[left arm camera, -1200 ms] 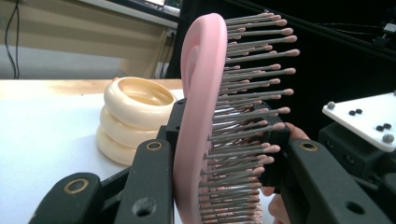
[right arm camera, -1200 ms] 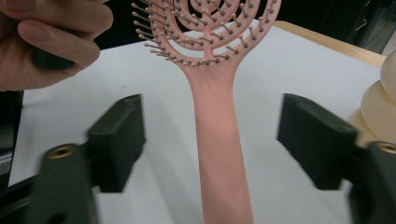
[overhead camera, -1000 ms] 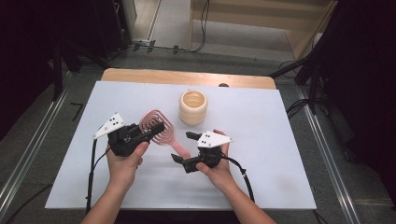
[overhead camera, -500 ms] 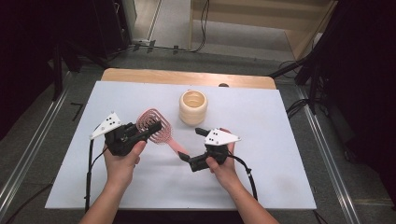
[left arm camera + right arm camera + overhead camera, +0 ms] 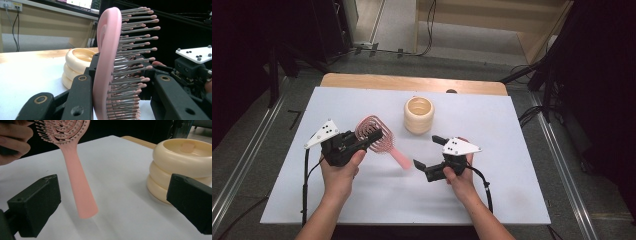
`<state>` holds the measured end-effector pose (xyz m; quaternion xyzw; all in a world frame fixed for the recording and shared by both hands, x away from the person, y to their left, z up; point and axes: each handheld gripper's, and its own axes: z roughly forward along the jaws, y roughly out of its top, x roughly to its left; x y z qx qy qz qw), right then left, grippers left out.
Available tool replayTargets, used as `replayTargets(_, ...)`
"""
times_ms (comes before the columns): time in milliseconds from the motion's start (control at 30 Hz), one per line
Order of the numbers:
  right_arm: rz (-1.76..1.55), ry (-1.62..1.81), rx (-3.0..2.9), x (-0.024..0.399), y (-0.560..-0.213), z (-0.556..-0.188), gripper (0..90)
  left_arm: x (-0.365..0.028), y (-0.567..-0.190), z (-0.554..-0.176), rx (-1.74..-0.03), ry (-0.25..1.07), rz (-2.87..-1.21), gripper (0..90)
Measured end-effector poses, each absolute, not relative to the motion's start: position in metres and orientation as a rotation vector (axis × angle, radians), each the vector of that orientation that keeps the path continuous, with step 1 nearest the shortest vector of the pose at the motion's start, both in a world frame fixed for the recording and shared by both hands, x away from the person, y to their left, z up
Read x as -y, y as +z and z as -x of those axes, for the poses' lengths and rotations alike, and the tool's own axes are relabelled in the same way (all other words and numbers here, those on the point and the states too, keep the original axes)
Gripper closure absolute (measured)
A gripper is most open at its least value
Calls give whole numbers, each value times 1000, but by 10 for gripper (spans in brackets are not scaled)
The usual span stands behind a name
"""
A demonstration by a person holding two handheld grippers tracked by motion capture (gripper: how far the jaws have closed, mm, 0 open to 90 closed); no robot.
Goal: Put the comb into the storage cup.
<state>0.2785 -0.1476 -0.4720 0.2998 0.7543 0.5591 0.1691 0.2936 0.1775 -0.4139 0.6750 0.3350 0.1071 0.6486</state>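
Left claw [image 5: 373, 137] clamped on the head of the pink hairbrush [image 5: 374, 134], jaws on either side of it, bristles [image 5: 132, 65] toward one jaw in the left gripper view. Brush is lifted off the white bench [image 5: 512, 125], handle [image 5: 80, 187] hanging free and slanting down toward the right claw. Head sits left of centre, handle tip just short of the right claw.

Centre back: cream ribbed cup [image 5: 419, 115], three stacked rings, upright, standing apart from both claws, nothing in it that I can tell.

Right claw [image 5: 426, 152] has just been opening; jaws now wide apart, nothing between them. In the right gripper view the handle end sits ahead of the gap, not inside it, cup off to the right.

Progress guess: pick-up done, brush secured by the left. Looks like a handover or two-handed repositioning; right grip on the handle not yet made. If the cup is the target, placing is all left to do.
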Motion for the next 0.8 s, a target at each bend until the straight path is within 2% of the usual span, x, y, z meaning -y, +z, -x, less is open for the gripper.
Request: replayTargets(800, -960, 1530, -2055, 214, -481, -264, 0, -177, -400, -299, -734, 246, -1541, 655)
